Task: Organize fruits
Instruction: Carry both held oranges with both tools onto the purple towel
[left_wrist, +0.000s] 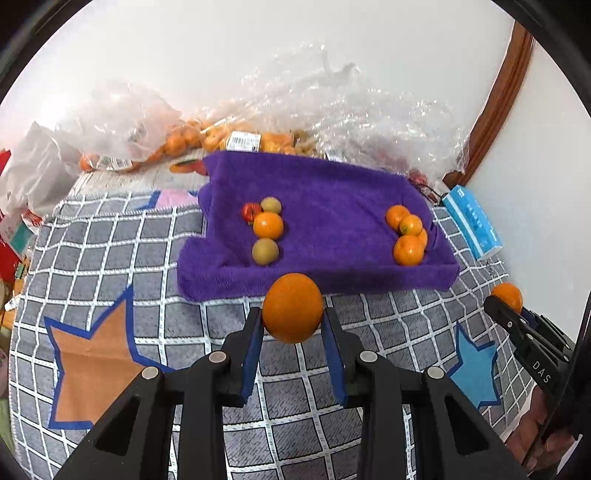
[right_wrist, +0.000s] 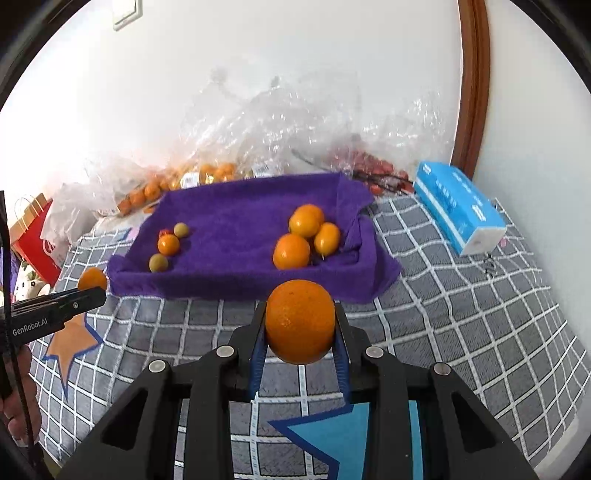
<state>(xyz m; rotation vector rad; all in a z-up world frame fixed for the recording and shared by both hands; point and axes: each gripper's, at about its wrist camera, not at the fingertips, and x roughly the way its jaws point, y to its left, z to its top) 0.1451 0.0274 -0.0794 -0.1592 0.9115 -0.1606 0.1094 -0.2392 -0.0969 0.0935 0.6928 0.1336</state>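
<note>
Purple terry towel (left_wrist: 325, 221) lies ahead of and below both grippers, its edges folded up into a shallow tray on the checked blanket (left_wrist: 110, 258). The left gripper (left_wrist: 291, 321) pinches an orange (left_wrist: 291, 308) between its blue pads; the right gripper (right_wrist: 300, 325) pinches another orange (right_wrist: 300, 321) the same way — both fruits clear of the blanket. On the towel, the mixed cluster (left_wrist: 266, 229) sits toward the left and the orange pile (right_wrist: 304, 236) toward the right, well apart. I judge the right gripper nearer that pile, so its orange has the shorter way. Round, pebbled skins may roll on the soft nap. Crinkled plastic bags (right_wrist: 277, 122) crowd the wall behind.
</note>
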